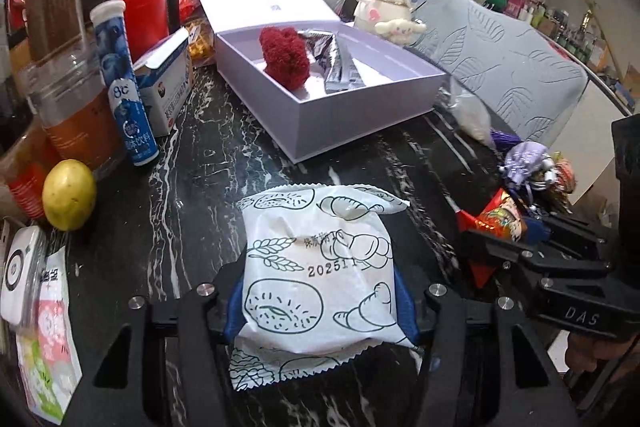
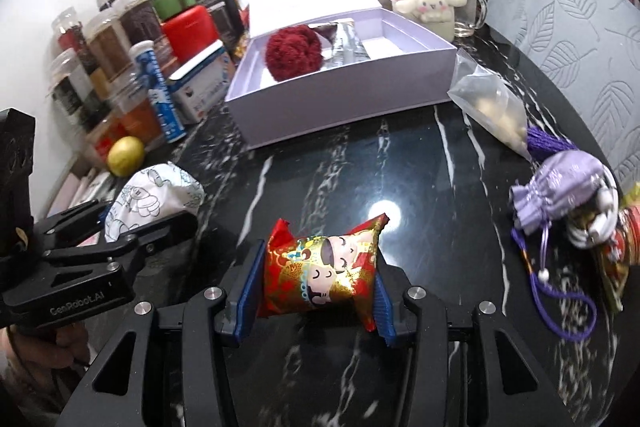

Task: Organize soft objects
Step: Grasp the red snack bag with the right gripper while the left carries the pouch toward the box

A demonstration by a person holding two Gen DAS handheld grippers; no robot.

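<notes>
Now my left hand-held gripper clamps the white bread packet and my right hand-held gripper clamps the red candy pouch, both in front of the lavender box on the counter.

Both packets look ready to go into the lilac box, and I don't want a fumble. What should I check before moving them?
1. Left gripper closed on white bread packet: ok.
2. Right gripper closed on red foil packet: ok.
3. Lilac box open, lid folded back: ok.
4. Free floor in box beside red pompom and silver sachets: ok, the right part is bare.
5. Path across black marble table to box unobstructed: ok.
6. Whether both packets fit together: cannot tell.
</notes>
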